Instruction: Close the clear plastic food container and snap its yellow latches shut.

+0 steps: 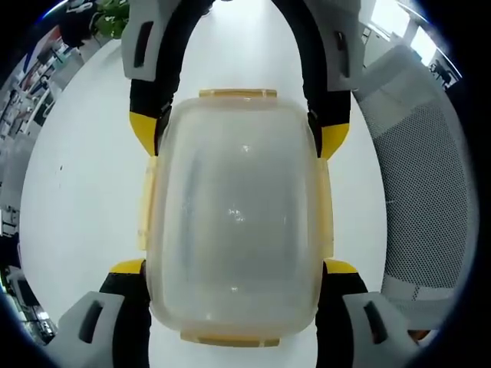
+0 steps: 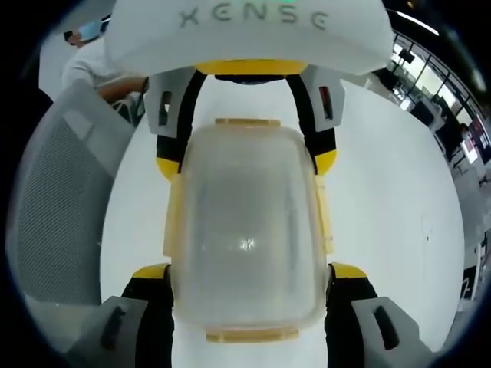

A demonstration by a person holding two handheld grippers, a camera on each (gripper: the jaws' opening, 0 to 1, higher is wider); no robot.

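Note:
The clear plastic food container [image 1: 234, 207] lies on the white table [image 1: 84, 192] with its lid on. Yellow latches run along its long sides [image 1: 144, 207] and its two ends [image 1: 238, 93]; they look slightly splayed outward. My left gripper [image 1: 234, 267] straddles the near end, with its yellow-tipped fingers [image 1: 126, 267] against the container's sides. My right gripper [image 1: 238, 134] holds the far end the same way. In the right gripper view the container [image 2: 245, 230] sits between my right gripper [image 2: 249, 271] at the bottom and my left gripper [image 2: 247, 162] opposite.
A grey mesh chair [image 1: 422, 192] stands beside the table, also visible as the chair [image 2: 54, 199] on the left of the right gripper view. A person [image 2: 92, 69] is behind it. Office clutter lines the room's edge.

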